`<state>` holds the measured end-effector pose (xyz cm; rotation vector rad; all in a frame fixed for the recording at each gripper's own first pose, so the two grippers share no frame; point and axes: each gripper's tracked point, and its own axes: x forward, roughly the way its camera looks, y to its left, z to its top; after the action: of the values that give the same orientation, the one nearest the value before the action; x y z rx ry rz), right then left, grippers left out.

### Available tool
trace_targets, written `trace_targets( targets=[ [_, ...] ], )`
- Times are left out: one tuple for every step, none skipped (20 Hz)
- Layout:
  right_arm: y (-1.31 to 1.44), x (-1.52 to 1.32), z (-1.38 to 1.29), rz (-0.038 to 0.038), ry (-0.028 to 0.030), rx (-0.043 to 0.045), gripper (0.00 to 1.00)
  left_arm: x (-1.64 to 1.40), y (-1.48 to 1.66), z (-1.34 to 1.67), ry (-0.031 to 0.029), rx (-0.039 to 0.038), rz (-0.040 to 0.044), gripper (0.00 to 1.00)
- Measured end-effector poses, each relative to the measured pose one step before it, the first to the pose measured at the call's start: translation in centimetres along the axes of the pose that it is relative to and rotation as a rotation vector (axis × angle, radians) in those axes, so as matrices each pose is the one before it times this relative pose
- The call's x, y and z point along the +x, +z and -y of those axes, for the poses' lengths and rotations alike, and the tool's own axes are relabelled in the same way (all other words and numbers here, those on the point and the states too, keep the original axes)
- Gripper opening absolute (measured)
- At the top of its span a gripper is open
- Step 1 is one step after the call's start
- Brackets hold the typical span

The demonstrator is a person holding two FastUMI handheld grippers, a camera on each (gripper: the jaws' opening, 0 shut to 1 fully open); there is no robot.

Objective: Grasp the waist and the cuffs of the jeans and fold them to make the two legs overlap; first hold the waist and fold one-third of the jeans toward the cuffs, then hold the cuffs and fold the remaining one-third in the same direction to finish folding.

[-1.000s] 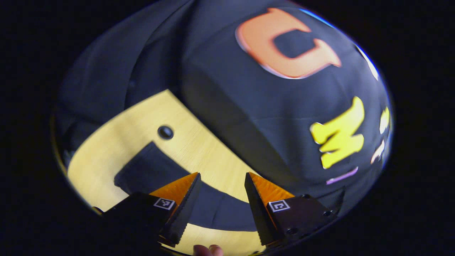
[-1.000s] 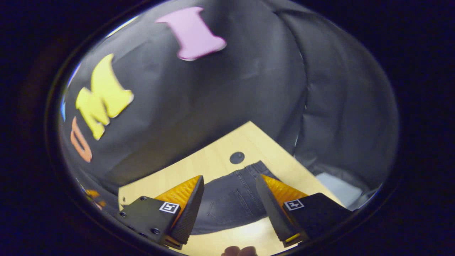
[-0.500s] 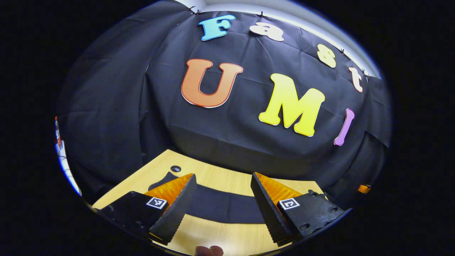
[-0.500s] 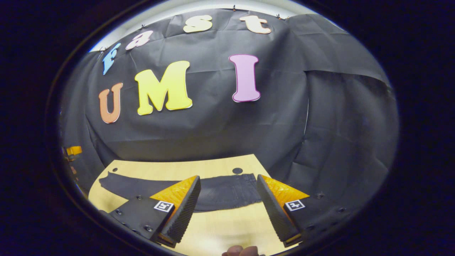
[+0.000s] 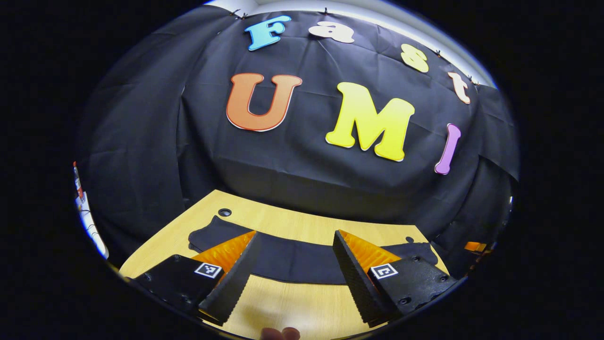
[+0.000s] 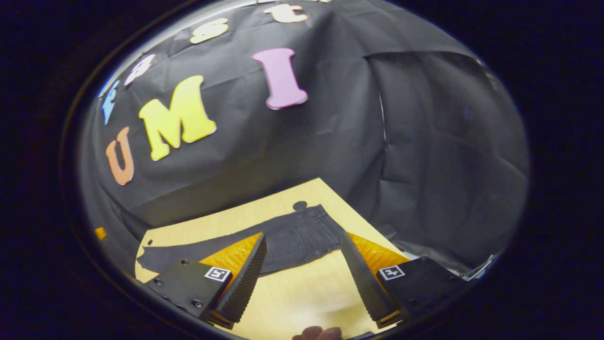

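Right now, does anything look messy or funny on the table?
Nothing stands out. The dark denim jeans lie flat in one long strip on the light wooden table, not yet folded. The left claw and right claw are open and hold nothing.

The left gripper (image 5: 295, 271) hangs with its jaws spread wide, fingers splayed toward 11 and 1 o'clock, nothing between them. The right gripper (image 6: 302, 274) is spread the same way and grips nothing. A fingertip (image 6: 317, 333) shows at 6 o'clock beneath it.
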<state>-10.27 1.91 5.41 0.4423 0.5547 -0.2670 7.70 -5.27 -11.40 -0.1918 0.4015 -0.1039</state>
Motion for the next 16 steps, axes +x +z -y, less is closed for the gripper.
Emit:
trace_targets(
  targets=[
    [-0.848, 2.177, 1.034, -0.01736, -0.01645, 0.02048, 0.98, -0.008, -0.216, 0.538, 0.00263, 0.00315, -0.01414, 0.99],
    [-0.737, 2.092, 0.942, -0.01694, -0.00943, 0.01322, 0.94, -0.042, 0.183, 0.58, 0.00076, -0.00248, -0.00153, 0.99],
    [-0.899, 2.117, 0.796, -0.02457, 0.00062, 0.00598, 0.98, 0.079, 0.064, 0.613, -0.0006, -0.00752, -0.00245, 0.98],
    [-0.866, 1.884, 0.834, -0.02725, -0.00885, 0.00633, 0.94, 0.021, -0.297, 0.533, 0.0045, -0.00697, -0.01258, 0.99],
    [-0.415, 1.889, 0.523, -0.01315, -0.01244, 0.0008, 0.98, 0.127, -0.37, 0.113, 0.01172, -0.00969, -0.01259, 0.99],
    [-0.117, 1.628, 0.652, -0.00103, -0.00918, -0.00306, 0.98, -0.072, -0.324, -0.002, 0.0122, -0.01378, -0.00972, 0.98],
    [-0.011, 1.478, 0.958, 0.00536, -0.00901, -0.00691, 0.98, -0.037, -0.309, -0.059, 0.01275, -0.01595, -0.00998, 0.99],
    [-0.122, 1.128, 0.584, -0.00154, -0.00236, -0.00858, 0.93, -0.058, -0.575, -0.118, 0.01382, -0.01233, -0.01414, 0.99],
    [-0.109, 1.134, 0.327, -0.00318, 0.00568, 0.00156, 0.93, -0.09, -0.626, -0.218, 0.01362, -0.00268, -0.01562, 0.99],
    [0.063, 1.085, 0.214, -0.00344, 0.00387, 0.00198, 0.98, 0.011, -0.5, -0.433, 0.01769, 0.00249, -0.01456, 0.99],
    [-0.131, 0.851, -0.385, -0.00453, 0.00531, -0.00417, 0.98, -0.031, -0.256, -0.348, 0.01438, 0.00026, -0.00966, 0.98],
    [-0.075, 0.541, -0.121, -0.00022, -0.00176, -0.01266, 0.98, -0.007, -0.098, -0.381, 0.01232, -0.00236, -0.00743, 0.99],
    [-0.27, 0.762, -0.155, -0.0073, 0.00262, -0.00978, 0.98, -0.158, 0.072, -0.09, 0.00631, -0.0017, -0.00135, 0.99],
    [-0.37, 0.552, -0.25, -0.01344, -0.00149, -0.00595, 0.98, -0.033, 0.083, 0.008, 0.00549, 0.0045, 0.00103, 0.99],
    [-0.354, 0.291, 0.022, -0.01129, -0.00015, -0.00194, 0.98, 0.024, 0.091, -0.032, 0.00284, 0.00787, 0.00258, 0.99],
    [-0.267, 0.204, -0.015, -0.00916, 0.00581, 0.0041, 0.98, -0.038, 0.007, -0.203, 0.00101, 0.00577, 0.0018, 0.99]
  ],
)
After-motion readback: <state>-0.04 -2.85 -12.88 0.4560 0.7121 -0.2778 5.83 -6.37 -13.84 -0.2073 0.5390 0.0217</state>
